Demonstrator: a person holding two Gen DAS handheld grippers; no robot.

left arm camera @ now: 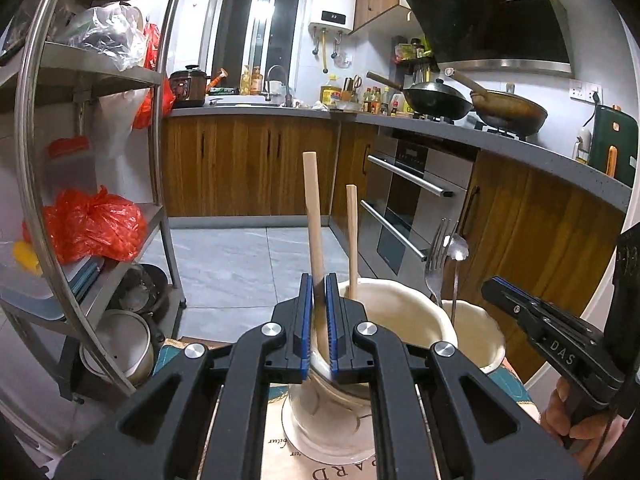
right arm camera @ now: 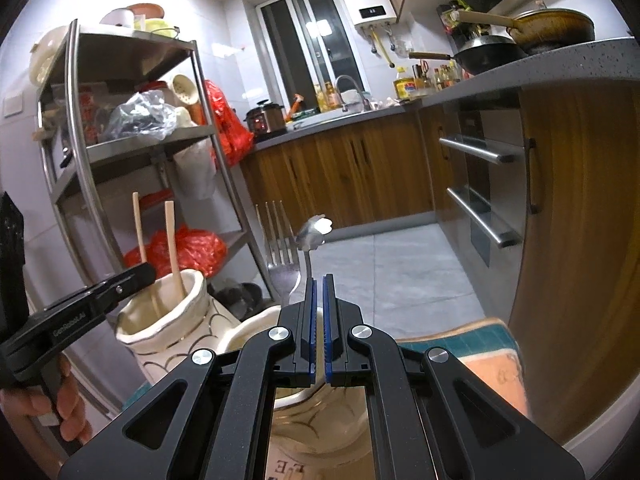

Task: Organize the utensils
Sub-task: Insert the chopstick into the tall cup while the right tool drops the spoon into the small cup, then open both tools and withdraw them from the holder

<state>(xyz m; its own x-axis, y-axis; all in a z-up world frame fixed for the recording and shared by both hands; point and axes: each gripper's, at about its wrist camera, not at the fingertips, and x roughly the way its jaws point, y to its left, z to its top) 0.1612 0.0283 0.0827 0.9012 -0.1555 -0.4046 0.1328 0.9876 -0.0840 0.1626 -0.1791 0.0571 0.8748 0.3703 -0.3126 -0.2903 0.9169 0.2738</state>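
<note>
Beyond me, wooden cabinets (left arm camera: 248, 164) under a grey counter (left arm camera: 248, 111); window (left arm camera: 260, 28) above it, steel shelving (right arm camera: 132, 148) left, grey floor tiles (left arm camera: 248, 264).

Black gripper (left arm camera: 319, 320) frames, blue ribbed pads, silver screws, perhaps "DAS" lettering.

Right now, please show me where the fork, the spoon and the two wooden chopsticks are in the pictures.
fork (right arm camera: 282, 254), right wrist view, on the base of its prongs.
spoon (right arm camera: 314, 232), right wrist view, on its shiny bowl.
chopsticks (left arm camera: 313, 216), left wrist view, on the shaft of the left stick.
</note>
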